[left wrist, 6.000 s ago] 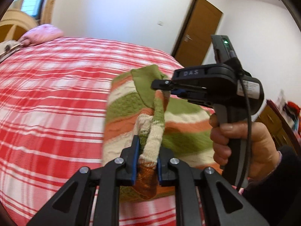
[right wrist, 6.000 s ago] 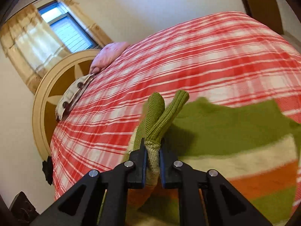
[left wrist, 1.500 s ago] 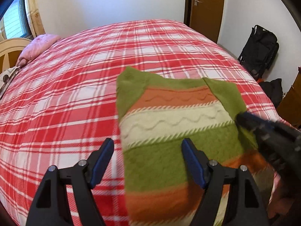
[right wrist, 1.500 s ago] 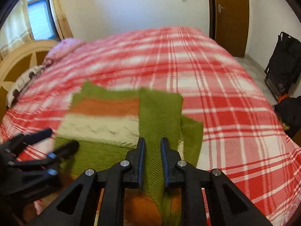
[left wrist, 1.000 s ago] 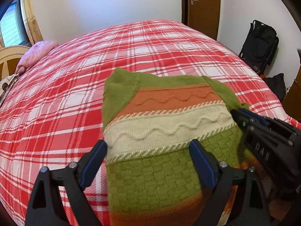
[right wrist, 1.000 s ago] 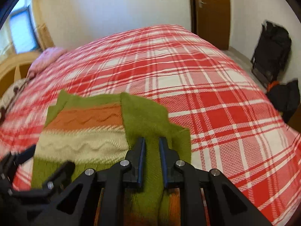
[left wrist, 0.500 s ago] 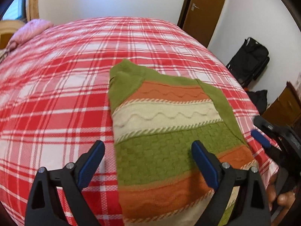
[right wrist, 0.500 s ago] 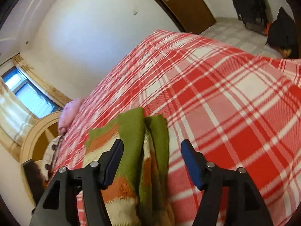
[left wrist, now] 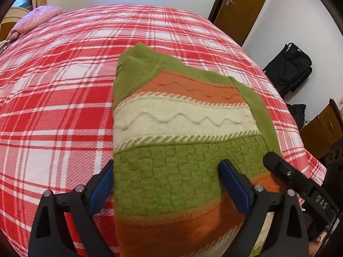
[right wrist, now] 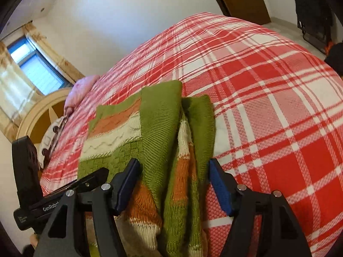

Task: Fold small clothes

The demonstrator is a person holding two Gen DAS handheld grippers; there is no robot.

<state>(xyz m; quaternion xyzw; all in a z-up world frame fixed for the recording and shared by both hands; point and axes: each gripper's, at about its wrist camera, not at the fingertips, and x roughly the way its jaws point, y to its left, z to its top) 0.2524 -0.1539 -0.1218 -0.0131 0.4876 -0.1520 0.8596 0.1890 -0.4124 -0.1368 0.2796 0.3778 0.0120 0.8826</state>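
A small knit sweater [left wrist: 180,128] with green, orange and cream stripes lies flat on the red plaid bed [left wrist: 64,75], its sleeves folded in. My left gripper [left wrist: 166,171] is open, its jaws wide over the sweater's near left part. My right gripper [right wrist: 173,169] is open over the sweater's right edge, where the green sleeve [right wrist: 160,128] lies folded over the body. Neither holds cloth. The right gripper's body shows at the lower right of the left wrist view [left wrist: 300,184]; the left one shows at the left of the right wrist view [right wrist: 53,197].
A pink pillow [left wrist: 34,19] and a wooden headboard [right wrist: 38,111] are at the bed's far end. A brown door [left wrist: 238,4], a black bag [left wrist: 287,68] and a wooden cabinet [left wrist: 325,128] stand to the right of the bed.
Six seconds ago both grippers held the sweater lifted. The left had let go by 1.5 s ago; the right opened in the last second. Both now hover open over the flat sweater.
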